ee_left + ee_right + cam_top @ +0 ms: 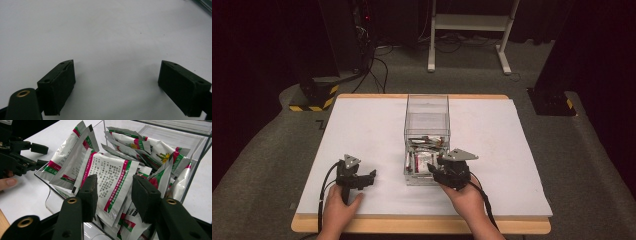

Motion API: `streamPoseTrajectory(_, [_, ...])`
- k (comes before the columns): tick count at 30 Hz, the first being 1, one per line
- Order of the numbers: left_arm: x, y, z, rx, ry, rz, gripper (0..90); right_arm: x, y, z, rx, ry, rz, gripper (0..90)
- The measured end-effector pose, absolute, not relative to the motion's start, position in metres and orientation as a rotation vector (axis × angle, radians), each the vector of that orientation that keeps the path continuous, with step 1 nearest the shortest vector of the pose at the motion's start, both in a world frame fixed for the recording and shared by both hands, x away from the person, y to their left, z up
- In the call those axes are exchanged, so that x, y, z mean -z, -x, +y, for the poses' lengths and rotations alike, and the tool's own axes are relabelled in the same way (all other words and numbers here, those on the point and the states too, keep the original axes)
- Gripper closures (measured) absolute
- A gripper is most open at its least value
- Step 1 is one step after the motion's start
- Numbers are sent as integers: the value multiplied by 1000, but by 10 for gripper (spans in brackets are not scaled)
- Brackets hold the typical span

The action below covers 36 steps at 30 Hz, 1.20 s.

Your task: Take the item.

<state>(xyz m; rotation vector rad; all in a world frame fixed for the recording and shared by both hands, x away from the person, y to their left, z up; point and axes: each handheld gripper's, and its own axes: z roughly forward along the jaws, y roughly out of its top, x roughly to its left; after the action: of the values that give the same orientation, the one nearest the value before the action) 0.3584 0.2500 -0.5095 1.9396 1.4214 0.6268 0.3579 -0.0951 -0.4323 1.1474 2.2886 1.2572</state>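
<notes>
Black jaws of the right gripper [113, 195] are held open around a thin white foil sachet with red and green stripes [110, 180], light, limp and slippery, best pinched mid-face, in the clear plastic box [427, 107] at centre frame, while the left gripper [117, 82] is spread empty over the white surface [100, 30].

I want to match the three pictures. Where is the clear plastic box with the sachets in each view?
High view: the clear box stands at the table's middle, its near end at the right hand-held gripper.
Left gripper view: perhaps a sliver of the box at the top right corner; too little to tell.
Right gripper view: the box's wall at right, sachets between the jaws.
Shared landmark: the white table surface.
</notes>
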Motion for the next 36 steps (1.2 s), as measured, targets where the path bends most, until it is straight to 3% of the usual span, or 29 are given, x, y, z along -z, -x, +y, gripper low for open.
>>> streamPoseTrajectory(8, [509, -358, 250, -627, -1939, 1422, 144, 432, -359, -96, -1251, -1174, 2260, 597])
streamPoseTrajectory(18, [509, -358, 250, -627, -1939, 1422, 144, 434, -358, -91, -1241, -1149, 2279, 571])
streamPoseTrajectory(36, [509, -358, 250, -627, -1940, 1422, 144, 429, -346, -87, -1317, -1068, 2284, 699])
